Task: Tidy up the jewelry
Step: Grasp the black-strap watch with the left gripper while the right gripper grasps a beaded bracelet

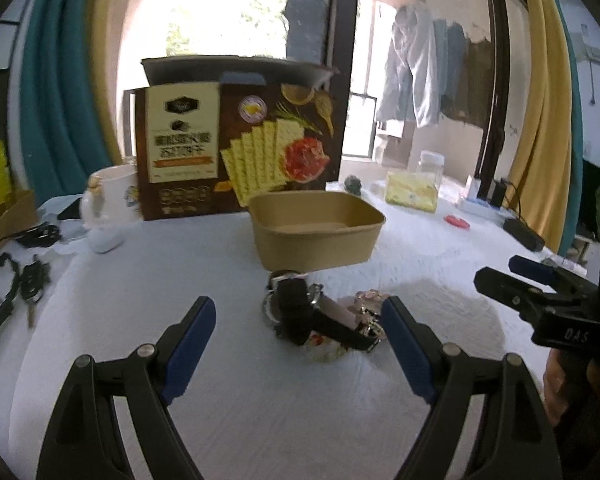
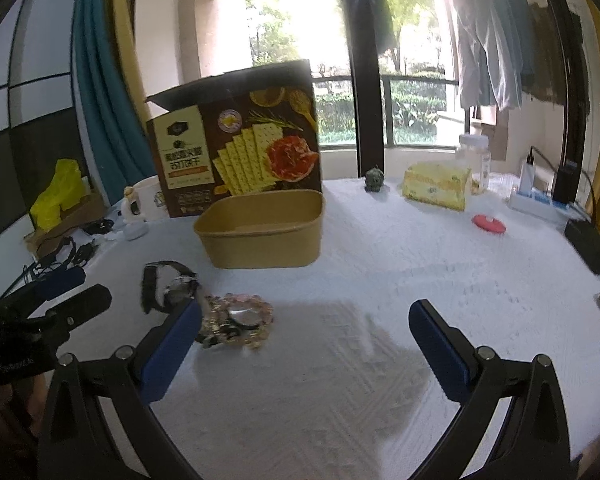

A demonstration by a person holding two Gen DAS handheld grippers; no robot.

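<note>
jewelry pile (image 1: 320,316): small heap on the white table cover (image 1: 220,400), just in front of the kraft paper tub (image 1: 316,228); near the tub but apart from it.
pile contents: 1 black-strap watch (image 1: 300,308) on the side nearest the tub, 1 pinkish beaded piece with a round face (image 2: 240,316), some gold-tone bits tangled in; exact count of small pieces not readable.
tub: 1, nothing visible inside, so sorting looks not yet started.
left gripper (image 1: 298,320): jaws wide apart, holding nothing, lined up on the pile with the heap between the blue pads.
right gripper (image 2: 306,320): jaws wide apart, holding nothing, aimed at bare cloth; pile sits at its left finger.
step (judgement): approach for first pick, left side leading.
next move (judgement): lower the left one, close on one item, probably the watch strap, lift clean of the tangle, drop in the tub.
risk (judgement): pieces interlocked, one pull may drag the lot.
surroundings: 1 cracker box (image 1: 236,148) behind the tub, 1 white mug (image 1: 108,196), 1 red disc (image 2: 488,224), 1 yellow pack (image 2: 436,184), 1 clear jar (image 2: 474,156).
</note>
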